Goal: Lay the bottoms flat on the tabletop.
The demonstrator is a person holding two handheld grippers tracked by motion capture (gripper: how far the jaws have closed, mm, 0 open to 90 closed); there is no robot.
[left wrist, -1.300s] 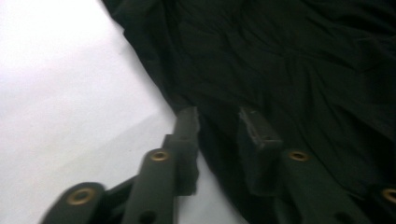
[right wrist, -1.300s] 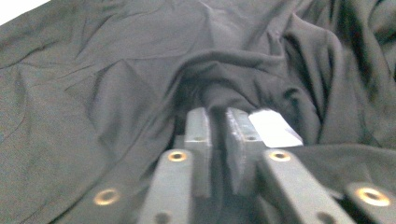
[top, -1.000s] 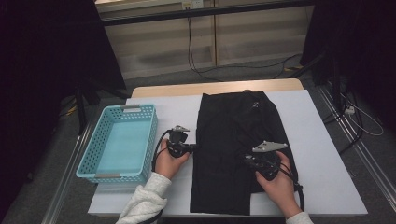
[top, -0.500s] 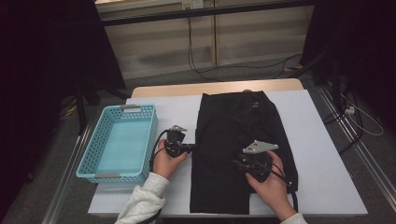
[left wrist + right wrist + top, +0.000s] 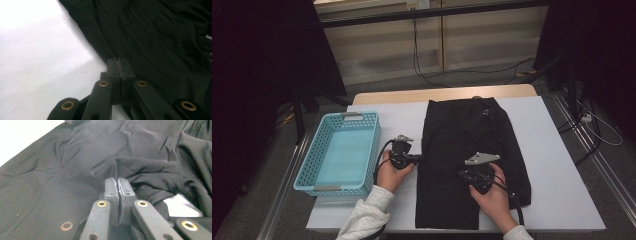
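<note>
Black garment, soft, light and limp, is best pinched at edges; left gripper is clenched on its side edge, right gripper on a gathered fold.

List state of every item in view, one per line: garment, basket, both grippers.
black garment: spread flat on the table, partly folded, cloth bunched up at the right gripper's tips.
blue basket: upright, empty, left of the garment.
left gripper: shut, pinching the garment's left edge.
right gripper: jaws have just closed, shut on a raised fold of the garment.
table: white top, bears garment and basket.
</note>
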